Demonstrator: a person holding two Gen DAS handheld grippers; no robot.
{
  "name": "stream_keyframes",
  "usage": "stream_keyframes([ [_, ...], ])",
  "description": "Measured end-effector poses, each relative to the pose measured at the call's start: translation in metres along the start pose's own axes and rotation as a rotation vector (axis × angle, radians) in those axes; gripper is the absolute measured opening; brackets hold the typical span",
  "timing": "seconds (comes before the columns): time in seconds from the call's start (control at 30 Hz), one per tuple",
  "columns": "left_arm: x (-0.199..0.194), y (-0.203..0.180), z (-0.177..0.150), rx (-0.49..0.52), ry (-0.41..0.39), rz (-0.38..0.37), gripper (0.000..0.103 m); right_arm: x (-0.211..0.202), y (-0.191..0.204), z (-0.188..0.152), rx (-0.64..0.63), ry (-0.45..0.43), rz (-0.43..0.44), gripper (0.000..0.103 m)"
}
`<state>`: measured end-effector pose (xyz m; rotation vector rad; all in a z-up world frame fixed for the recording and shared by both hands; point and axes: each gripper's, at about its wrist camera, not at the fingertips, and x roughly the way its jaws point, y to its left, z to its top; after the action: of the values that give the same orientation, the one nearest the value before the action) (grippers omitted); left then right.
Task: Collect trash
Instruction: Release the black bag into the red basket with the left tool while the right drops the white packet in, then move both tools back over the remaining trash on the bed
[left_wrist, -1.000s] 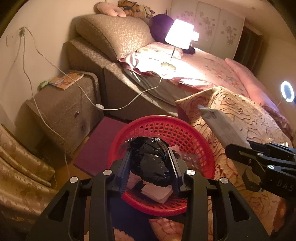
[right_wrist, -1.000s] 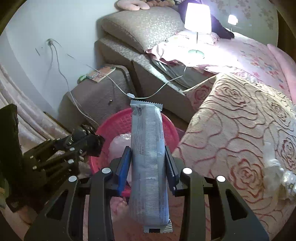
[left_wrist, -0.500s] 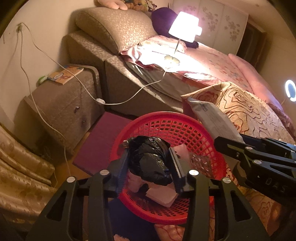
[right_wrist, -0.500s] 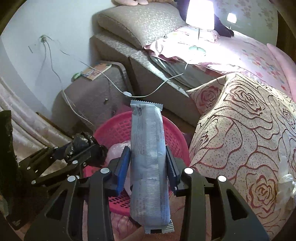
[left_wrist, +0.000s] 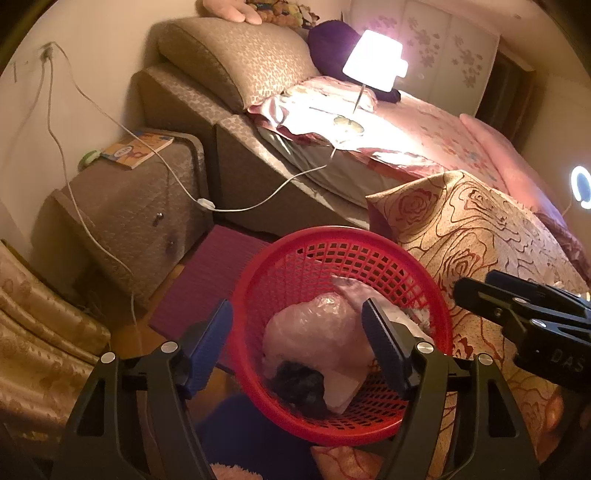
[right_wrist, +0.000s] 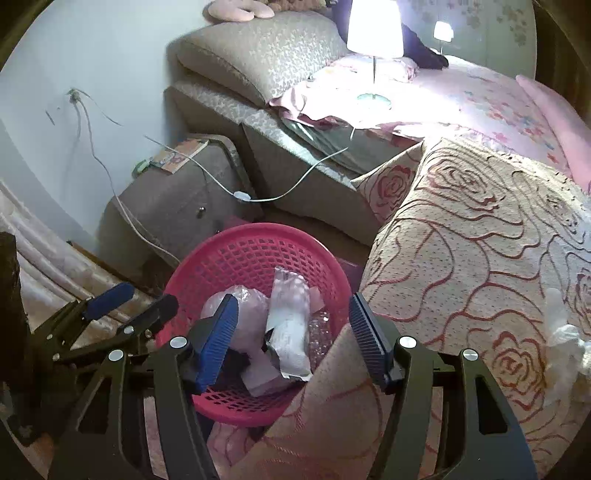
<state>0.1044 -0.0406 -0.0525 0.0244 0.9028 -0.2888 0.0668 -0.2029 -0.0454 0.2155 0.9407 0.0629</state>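
The black bag (left_wrist: 301, 384) is half buried under pink plastic (left_wrist: 314, 332); at 3 o'clock, the right gripper (left_wrist: 517, 314) runs off-frame.

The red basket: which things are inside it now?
Inside the red basket lie a pale pink plastic bag, a black bag, white paper and a silver snack wrapper. Anything beneath them is covered.
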Motion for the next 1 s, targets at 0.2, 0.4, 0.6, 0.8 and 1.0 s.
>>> stream_keyframes([
  [0.2,-0.012,0.002,-0.002,-0.022,-0.017,-0.016,0.07,-0.025,-0.008,-0.012,-0.002,-0.045,-0.042,0.062],
  [0.4,-0.029,-0.011,-0.008,-0.006,-0.043,-0.033,0.071,-0.058,-0.023,-0.036,0.005,-0.102,-0.074,0.072],
  [0.6,-0.046,-0.038,-0.015,0.04,-0.065,-0.077,0.074,-0.09,-0.058,-0.071,0.044,-0.124,-0.135,0.078],
  [0.8,-0.06,-0.079,-0.022,0.13,-0.08,-0.116,0.077,-0.118,-0.101,-0.095,0.101,-0.146,-0.224,0.082],
  [1.0,-0.067,-0.115,-0.028,0.217,-0.086,-0.144,0.079,-0.131,-0.136,-0.116,0.155,-0.155,-0.307,0.082],
])
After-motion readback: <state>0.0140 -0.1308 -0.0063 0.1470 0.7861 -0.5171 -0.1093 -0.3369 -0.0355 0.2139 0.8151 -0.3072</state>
